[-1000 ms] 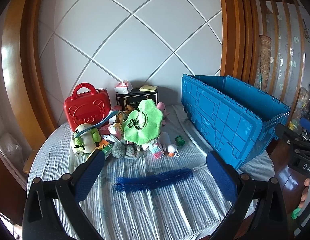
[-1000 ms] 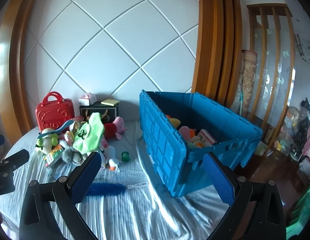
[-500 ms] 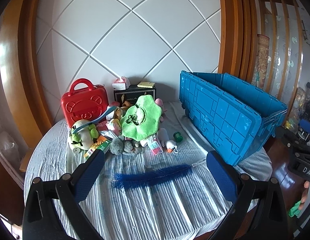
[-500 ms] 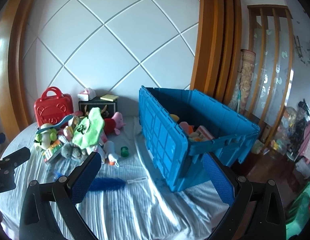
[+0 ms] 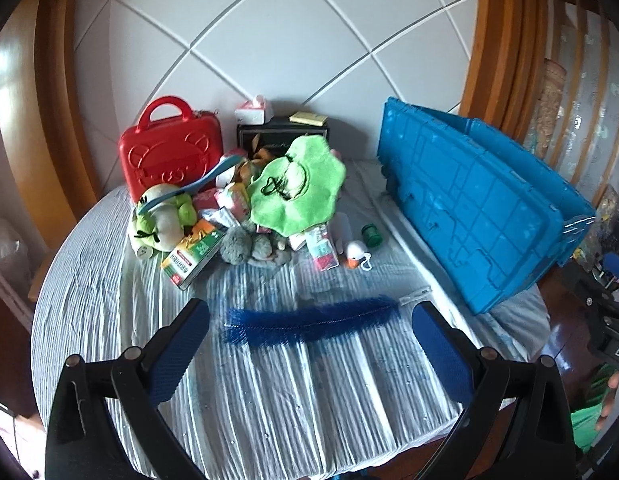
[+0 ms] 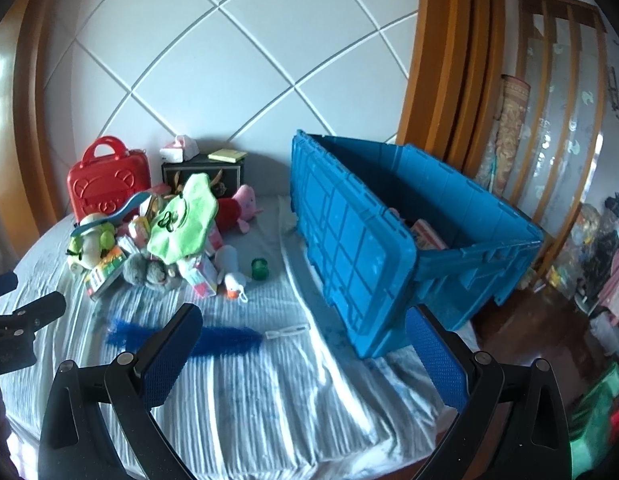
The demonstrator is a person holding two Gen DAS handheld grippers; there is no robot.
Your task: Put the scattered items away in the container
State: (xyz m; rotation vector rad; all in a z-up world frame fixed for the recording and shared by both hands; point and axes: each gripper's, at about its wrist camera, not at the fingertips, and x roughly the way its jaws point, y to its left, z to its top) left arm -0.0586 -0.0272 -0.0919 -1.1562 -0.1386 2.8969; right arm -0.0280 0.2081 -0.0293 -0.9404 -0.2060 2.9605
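Observation:
A blue plastic crate (image 5: 481, 216) (image 6: 389, 232) stands open on the right of a striped bedcover, with some items inside. A long blue feather (image 5: 309, 320) (image 6: 225, 338) lies alone on the cover in front of a heap of toys: a green cloth (image 5: 297, 190) (image 6: 181, 220), a frog plush (image 5: 161, 220), a grey plush (image 5: 245, 246), a carton (image 5: 193, 254), a small white duck (image 5: 355, 256) and a green spool (image 5: 372, 236). My left gripper (image 5: 309, 356) hangs open just short of the feather. My right gripper (image 6: 301, 360) is open and empty, nearer the crate.
A red toy case (image 5: 171, 156) and a black box (image 5: 283, 134) with a tissue pack (image 5: 251, 110) stand against the padded white headboard. A pink plush (image 6: 245, 204) lies by the crate. The bed edge is near; a wooden floor (image 6: 521, 328) lies to the right.
Both grippers have dropped lower and tilted down toward the bedcover. The feather now sits closer to the left gripper's fingers. Both stay open.

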